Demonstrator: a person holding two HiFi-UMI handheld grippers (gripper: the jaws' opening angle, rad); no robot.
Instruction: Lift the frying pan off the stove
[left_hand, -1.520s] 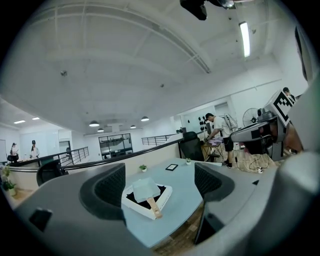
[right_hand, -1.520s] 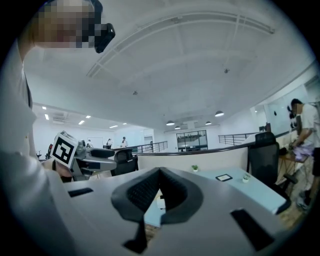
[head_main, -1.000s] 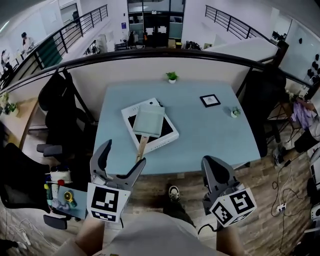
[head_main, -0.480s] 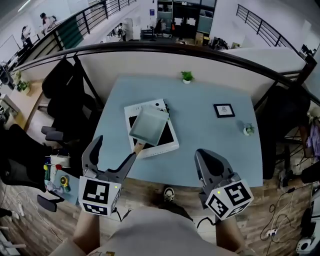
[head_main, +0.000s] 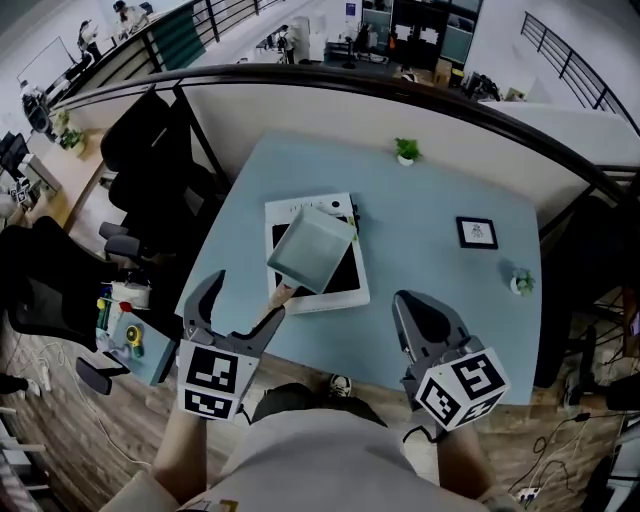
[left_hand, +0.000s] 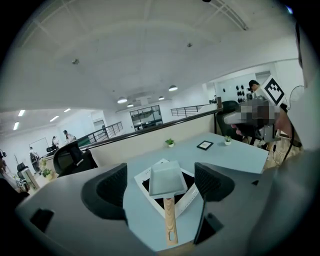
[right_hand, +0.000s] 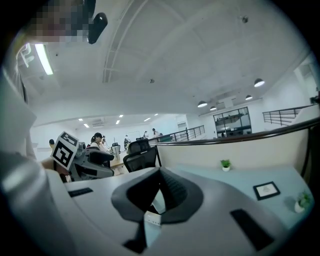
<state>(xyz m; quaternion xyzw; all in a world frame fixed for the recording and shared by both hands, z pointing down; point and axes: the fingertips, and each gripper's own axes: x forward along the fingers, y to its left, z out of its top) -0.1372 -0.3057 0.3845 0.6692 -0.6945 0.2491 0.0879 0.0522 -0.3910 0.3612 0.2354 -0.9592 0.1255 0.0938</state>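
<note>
A square grey-green frying pan (head_main: 311, 248) rests on the white stove (head_main: 352, 293) on the light blue table (head_main: 440, 290), its wooden handle (head_main: 283, 292) pointing toward me. My left gripper (head_main: 243, 297) is open at the table's near edge, its right finger just beside the handle's end. In the left gripper view the pan (left_hand: 168, 179) and handle (left_hand: 170, 224) lie ahead between the fingers (left_hand: 108, 192), untouched. My right gripper (head_main: 416, 318) hangs shut over the near edge, to the right of the stove. In the right gripper view the right gripper (right_hand: 159, 194) holds nothing.
A small potted plant (head_main: 405, 150) stands at the table's far edge, a black picture frame (head_main: 477, 232) and another small plant (head_main: 519, 283) at the right. Black office chairs (head_main: 150, 165) and a small cart with coloured items (head_main: 127, 335) stand to the left.
The head view has swung, so the table sits further right and lower. The left gripper has come closer to the handle's end. The pan stays on the stove.
</note>
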